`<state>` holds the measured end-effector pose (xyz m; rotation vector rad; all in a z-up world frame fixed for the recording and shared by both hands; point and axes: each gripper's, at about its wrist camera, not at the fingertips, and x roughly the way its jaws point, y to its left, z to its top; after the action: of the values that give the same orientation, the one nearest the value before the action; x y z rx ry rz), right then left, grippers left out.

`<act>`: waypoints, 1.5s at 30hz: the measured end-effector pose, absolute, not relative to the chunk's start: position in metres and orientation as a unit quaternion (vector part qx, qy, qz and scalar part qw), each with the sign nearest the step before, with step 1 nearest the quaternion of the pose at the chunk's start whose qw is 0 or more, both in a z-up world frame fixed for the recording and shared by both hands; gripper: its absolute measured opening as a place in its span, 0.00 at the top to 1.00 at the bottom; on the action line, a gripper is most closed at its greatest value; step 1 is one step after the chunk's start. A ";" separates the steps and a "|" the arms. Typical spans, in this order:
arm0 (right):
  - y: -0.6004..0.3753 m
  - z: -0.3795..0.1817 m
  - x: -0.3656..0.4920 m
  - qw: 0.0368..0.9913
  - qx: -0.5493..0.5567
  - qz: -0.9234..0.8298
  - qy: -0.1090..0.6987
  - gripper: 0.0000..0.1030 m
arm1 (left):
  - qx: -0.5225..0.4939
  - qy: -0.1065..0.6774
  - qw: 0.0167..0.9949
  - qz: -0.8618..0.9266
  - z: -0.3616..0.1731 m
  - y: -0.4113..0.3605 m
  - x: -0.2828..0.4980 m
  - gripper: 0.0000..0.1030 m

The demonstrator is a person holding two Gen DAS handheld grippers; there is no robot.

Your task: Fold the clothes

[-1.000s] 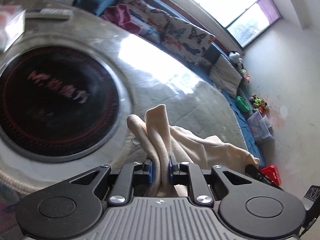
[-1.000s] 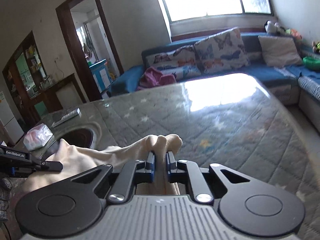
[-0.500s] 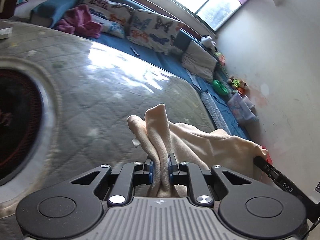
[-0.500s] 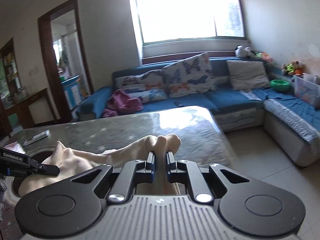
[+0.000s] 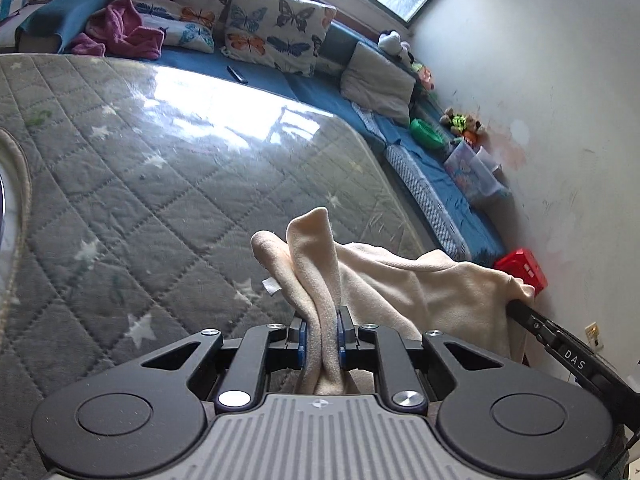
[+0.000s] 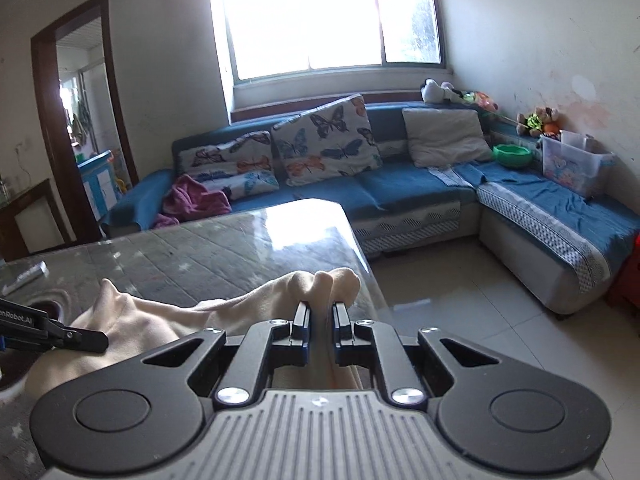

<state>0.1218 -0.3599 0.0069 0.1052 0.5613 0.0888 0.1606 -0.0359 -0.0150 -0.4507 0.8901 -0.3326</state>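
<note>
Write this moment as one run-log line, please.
left gripper: shut on cream garment | right gripper: shut on same garment | garment held above quilted table

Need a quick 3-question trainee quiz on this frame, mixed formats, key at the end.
1. True or false: both tongs are shut on the same cream garment.
2. Multiple choice: what lies on the blue sofa left of the butterfly cushions? A) a pink garment B) a red box C) a green bowl
3. Fill in: the cloth between the left tongs and the right tongs hangs above the grey quilted ____.

Key:
1. True. Each wrist view shows its own pads pinching the cloth.
2. A, the pink garment.
3. Table cover.
</note>
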 end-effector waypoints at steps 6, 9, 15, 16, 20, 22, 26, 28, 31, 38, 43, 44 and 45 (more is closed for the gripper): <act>-0.369 -0.015 0.124 0.953 0.055 0.037 0.296 0.91 | -0.201 0.443 0.860 -0.152 -0.026 -0.047 0.159 0.85; -0.370 -0.021 0.126 0.951 0.055 0.035 0.303 0.90 | -0.196 0.447 0.860 -0.150 -0.030 -0.048 0.158 0.85; -0.371 -0.032 0.130 0.946 0.054 0.030 0.317 0.90 | -0.192 0.456 0.857 -0.145 -0.037 -0.047 0.154 0.85; -0.371 -0.034 0.130 0.946 0.053 0.029 0.320 0.90 | -0.192 0.458 0.856 -0.144 -0.039 -0.047 0.154 0.85; -0.372 -0.041 0.133 0.943 0.052 0.026 0.329 0.90 | -0.191 0.461 0.855 -0.142 -0.042 -0.046 0.153 0.85; -0.372 -0.044 0.134 0.941 0.052 0.024 0.333 0.89 | -0.186 0.461 0.856 -0.140 -0.041 -0.046 0.152 0.84; -0.375 -0.046 0.134 0.940 0.051 0.012 0.337 0.89 | -0.181 0.462 0.858 -0.134 -0.041 -0.044 0.150 0.81; -0.376 -0.046 0.133 0.940 0.049 0.008 0.338 0.89 | -0.179 0.462 0.859 -0.133 -0.041 -0.043 0.150 0.79; -0.375 -0.044 0.130 0.941 0.043 0.008 0.335 0.88 | -0.172 0.460 0.862 -0.127 -0.039 -0.043 0.148 0.76; -0.369 -0.040 0.127 0.943 0.034 0.027 0.329 0.84 | -0.159 0.453 0.871 -0.104 -0.034 -0.038 0.145 0.65; -0.353 -0.043 0.133 0.941 0.018 0.047 0.334 0.79 | -0.158 0.449 0.875 -0.089 -0.031 -0.032 0.147 0.61; -0.351 -0.045 0.135 0.941 0.016 0.048 0.335 0.79 | -0.158 0.449 0.875 -0.087 -0.031 -0.031 0.148 0.60; -0.348 -0.046 0.137 0.940 0.014 0.050 0.336 0.79 | -0.157 0.449 0.875 -0.085 -0.031 -0.032 0.149 0.58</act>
<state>0.1373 -0.3480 -0.0457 0.0294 0.6863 0.1020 0.1488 -0.0316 -0.0311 -0.3288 0.9373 -0.1783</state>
